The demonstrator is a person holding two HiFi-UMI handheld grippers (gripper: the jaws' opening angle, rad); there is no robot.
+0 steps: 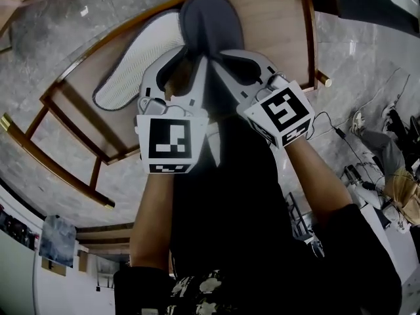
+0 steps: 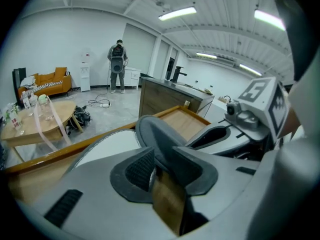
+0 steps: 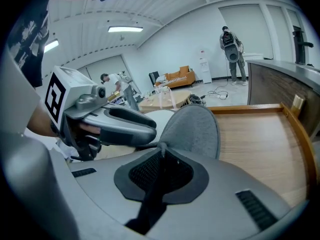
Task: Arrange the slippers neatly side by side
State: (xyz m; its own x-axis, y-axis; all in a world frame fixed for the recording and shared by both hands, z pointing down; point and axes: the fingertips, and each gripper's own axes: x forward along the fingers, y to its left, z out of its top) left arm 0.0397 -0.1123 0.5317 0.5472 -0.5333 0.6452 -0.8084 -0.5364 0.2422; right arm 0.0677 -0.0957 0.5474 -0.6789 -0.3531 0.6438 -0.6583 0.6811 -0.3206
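Our forearms (image 1: 157, 215) and the grippers' black-and-white marker cubes (image 1: 169, 140) fill the head view and hide the near edge of the rimmed wooden tabletop (image 1: 275, 25). We hold the grey felt slipper (image 1: 210, 18) at twelve o'clock. The right gripper (image 3: 161, 151) is clenched on its thin edge, and the left gripper (image 2: 160, 159) grasps a thicker part. At ten o'clock, just beside it, the second slipper (image 1: 141, 61) lies on the wood with its white ribbed sole up. Grey stone floor (image 1: 39, 58) surrounds the table.
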